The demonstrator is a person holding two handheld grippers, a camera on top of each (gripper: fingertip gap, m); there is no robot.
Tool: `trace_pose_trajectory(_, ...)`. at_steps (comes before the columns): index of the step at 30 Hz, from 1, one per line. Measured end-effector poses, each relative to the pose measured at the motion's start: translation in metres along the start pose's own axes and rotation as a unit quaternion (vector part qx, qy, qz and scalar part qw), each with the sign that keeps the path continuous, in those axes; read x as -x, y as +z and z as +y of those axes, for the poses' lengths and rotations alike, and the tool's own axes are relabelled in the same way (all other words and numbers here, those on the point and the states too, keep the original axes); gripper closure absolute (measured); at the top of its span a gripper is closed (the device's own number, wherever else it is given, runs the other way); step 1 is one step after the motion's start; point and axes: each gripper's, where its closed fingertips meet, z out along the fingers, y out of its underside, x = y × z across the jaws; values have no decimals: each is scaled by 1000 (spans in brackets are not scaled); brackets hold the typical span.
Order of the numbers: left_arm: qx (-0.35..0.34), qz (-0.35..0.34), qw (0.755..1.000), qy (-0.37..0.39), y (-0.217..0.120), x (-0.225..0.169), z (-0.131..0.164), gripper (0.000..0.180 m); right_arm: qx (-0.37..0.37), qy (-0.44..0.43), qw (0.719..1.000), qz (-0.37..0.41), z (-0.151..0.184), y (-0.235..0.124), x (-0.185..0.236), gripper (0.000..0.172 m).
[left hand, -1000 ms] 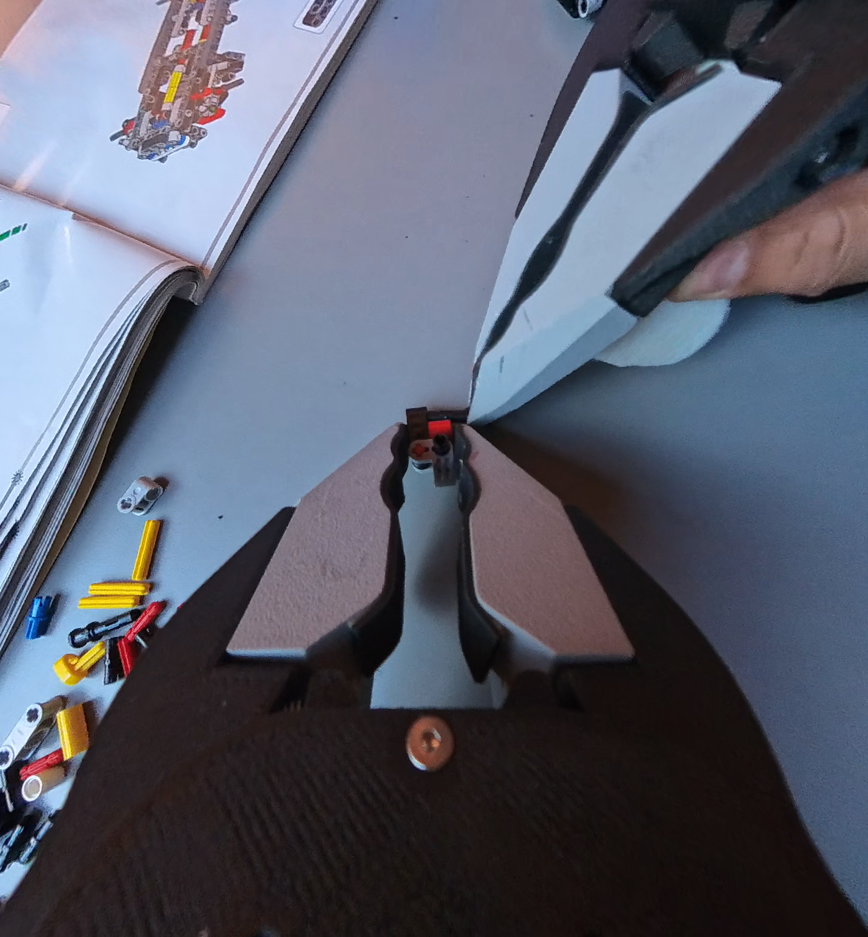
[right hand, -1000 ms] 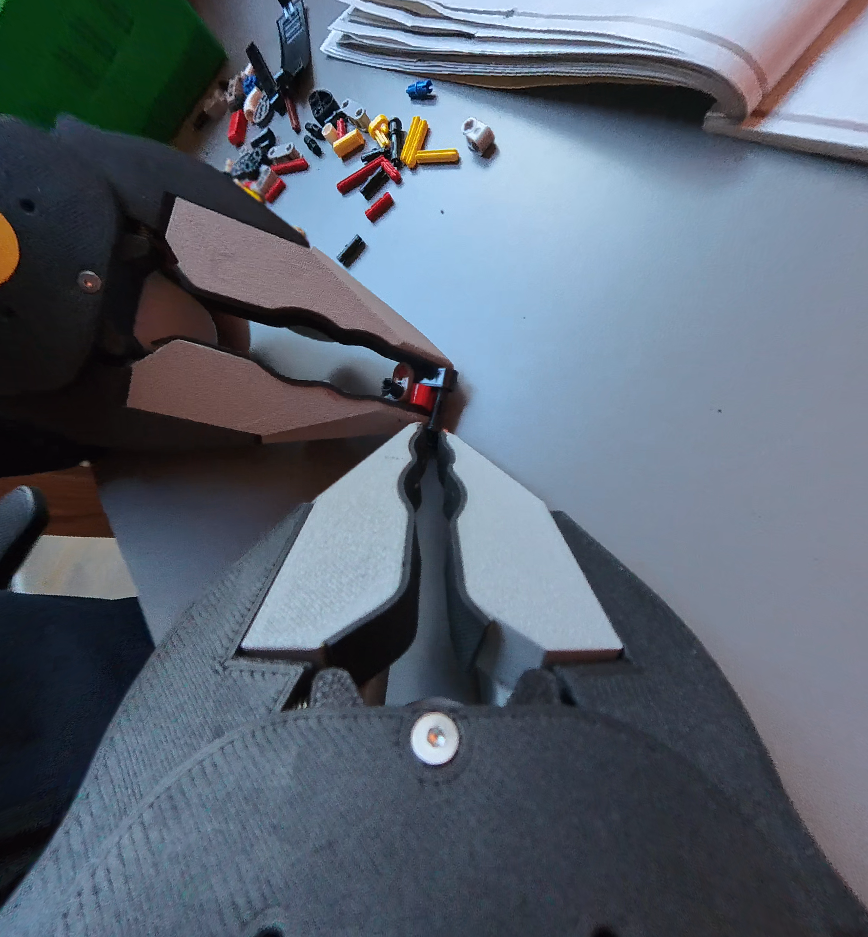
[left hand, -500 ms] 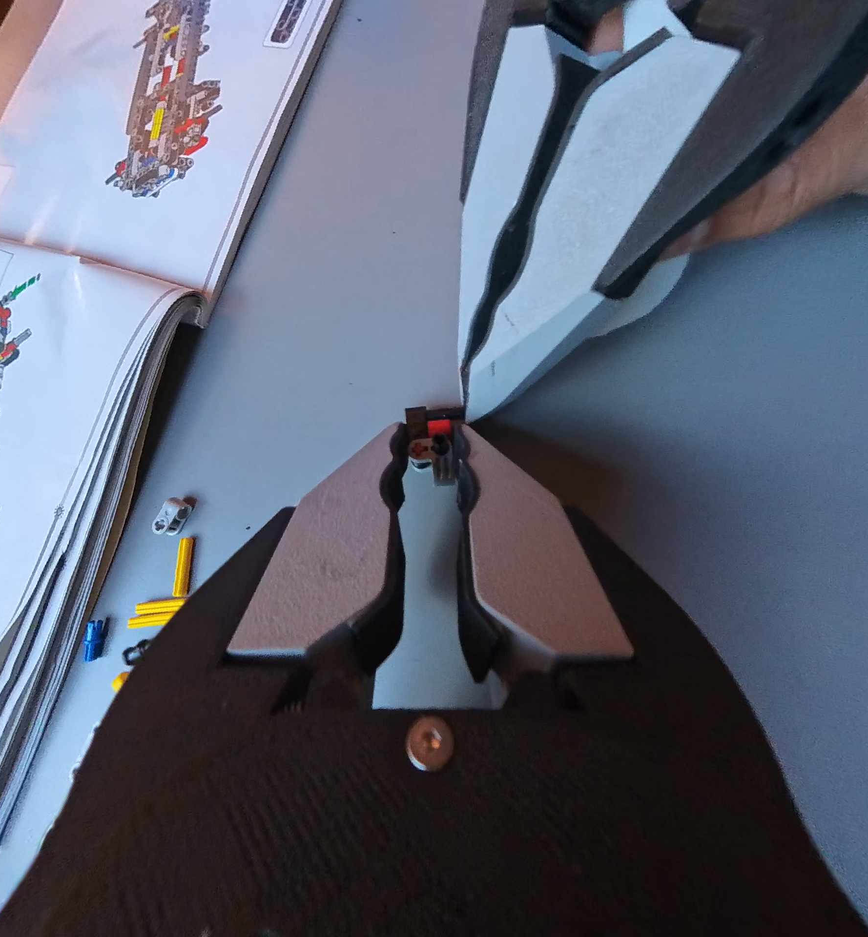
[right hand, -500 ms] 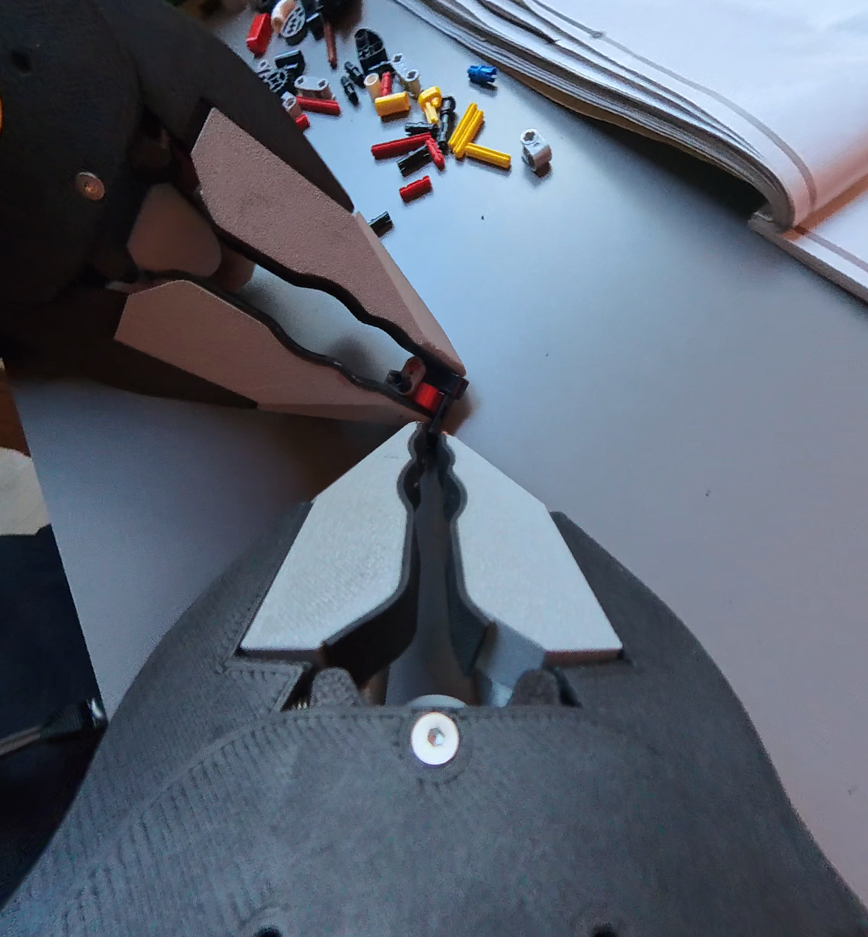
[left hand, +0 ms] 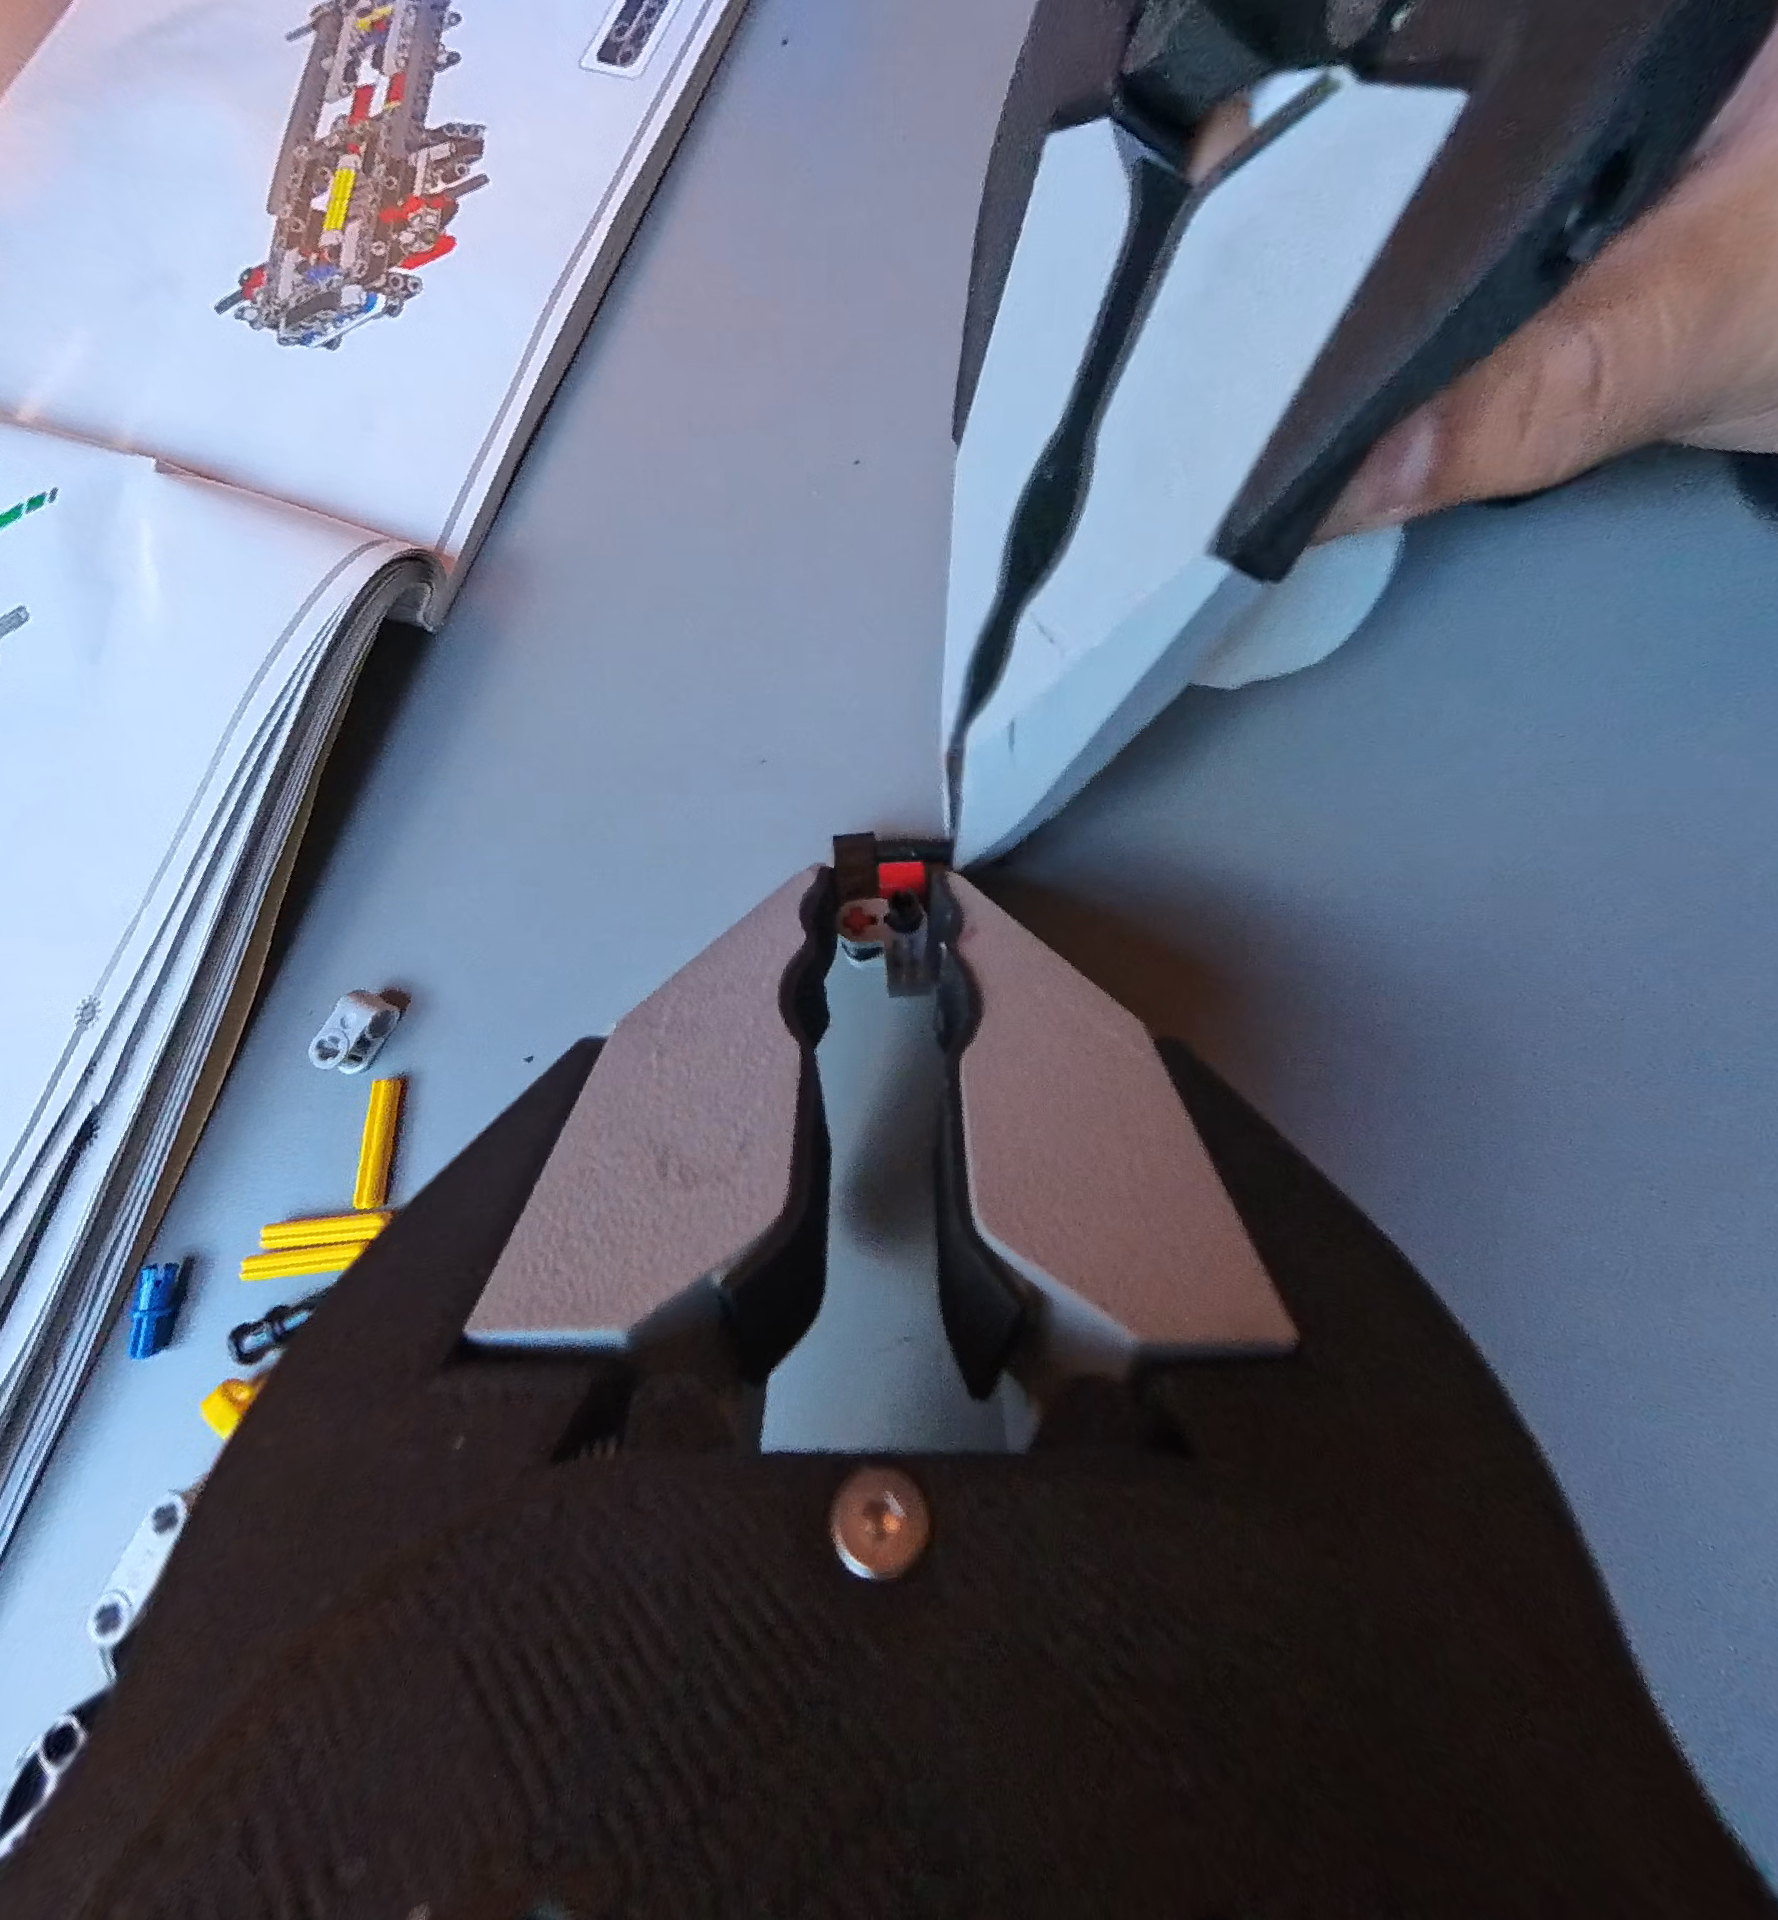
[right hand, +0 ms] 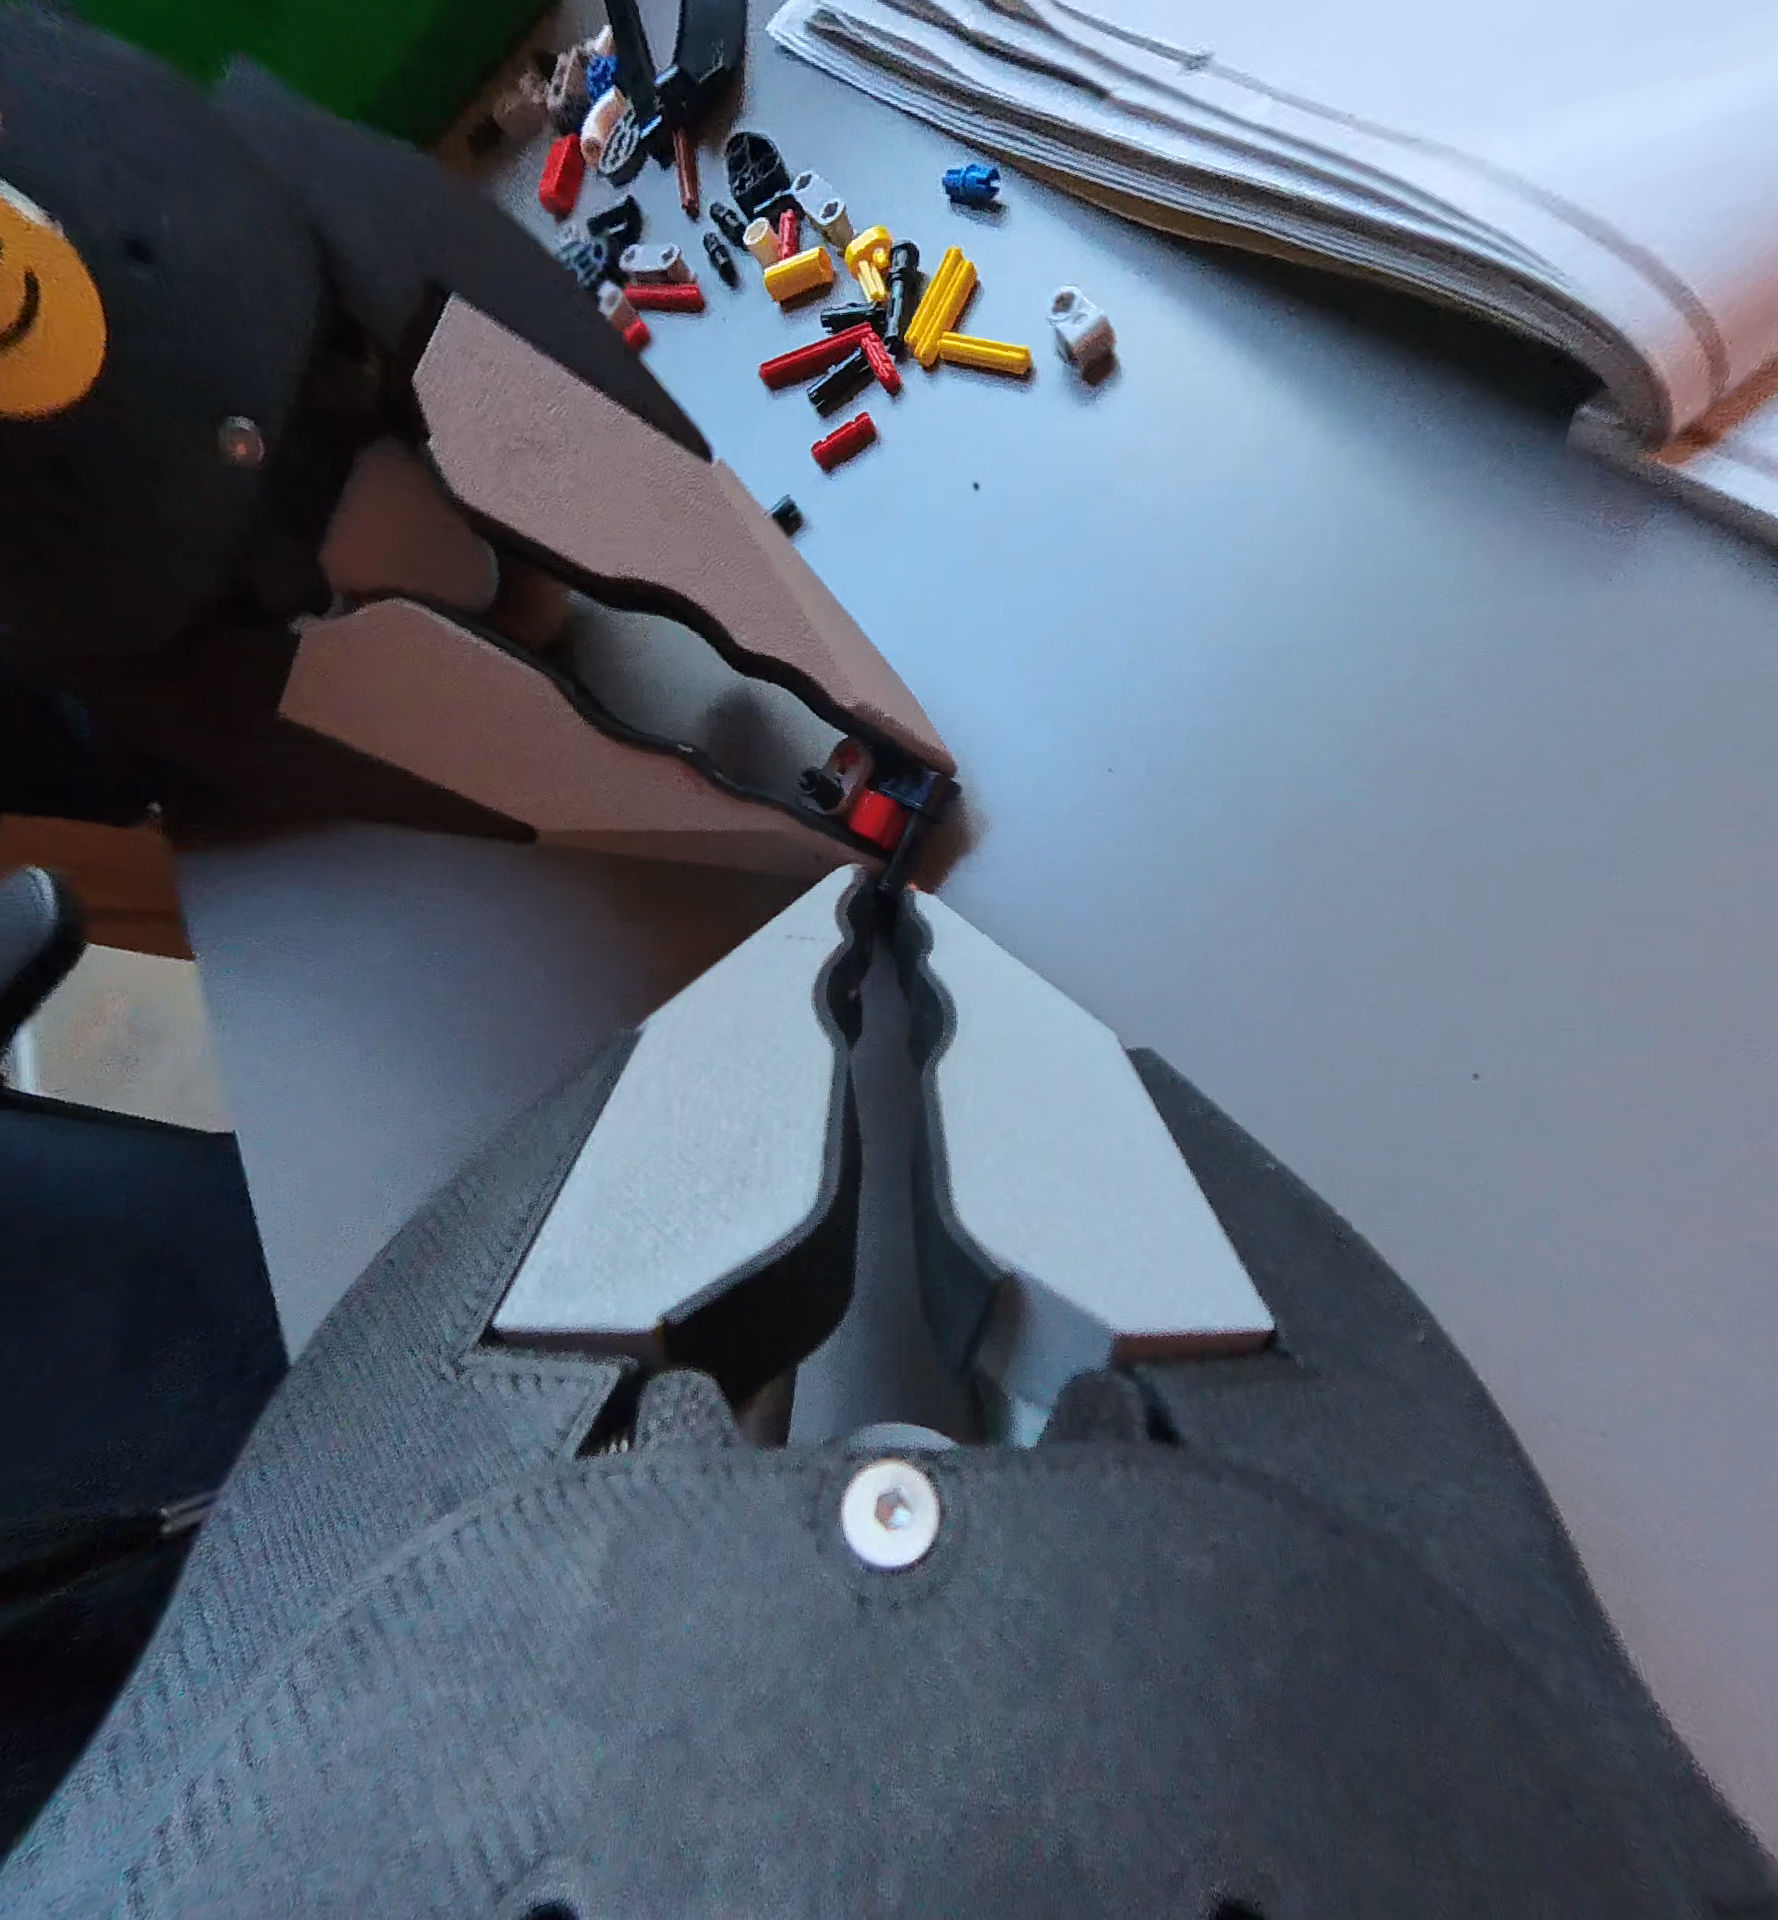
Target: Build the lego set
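My left gripper (left hand: 890, 906) has brown fingers and is shut on a small brick assembly (left hand: 893, 896): a red bush, a grey connector and a dark piece on a black axle. It is held just above the grey table (left hand: 656, 675). My right gripper (right hand: 877, 909) has pale grey fingers and is shut on the end of the black axle (right hand: 897, 860) that sticks out of the assembly (right hand: 872, 812). The right gripper's tips (left hand: 960, 831) meet the assembly from its right side. The left gripper (right hand: 890, 805) comes in from the left in the right wrist view.
An open instruction booklet (left hand: 137, 540) lies at the left and also shows in the right wrist view (right hand: 1436, 177). Several loose red, yellow, black and grey parts (right hand: 864, 301) lie beside it (left hand: 365, 1174). A green box (right hand: 345, 42) stands behind them. A person's hand (left hand: 1674, 343) holds the right gripper. The grippers are tip to tip, or close to it.
Both grippers have turned together over the table, and the right gripper now stands steeper in the left wrist view. Both grasps have stayed as they were.
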Motion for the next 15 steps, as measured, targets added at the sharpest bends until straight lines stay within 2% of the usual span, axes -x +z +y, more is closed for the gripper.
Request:
trace_pose_trajectory(6, 3, 47, 999, 12, -3, 0, 3, 165, 5, -25, 999, -27, 2, 3, 7, 170)
trace_pose_trajectory(9, -3, 51, 999, 14, -2, 0, 2, 165, 5, -52, 999, -5, 2, 0, 3, 169)
trace_pose_trajectory(15, -6, 58, 998, 14, -1, 0, 1, 165, -20, -116, 993, -7, 1, -9, 12, 148)
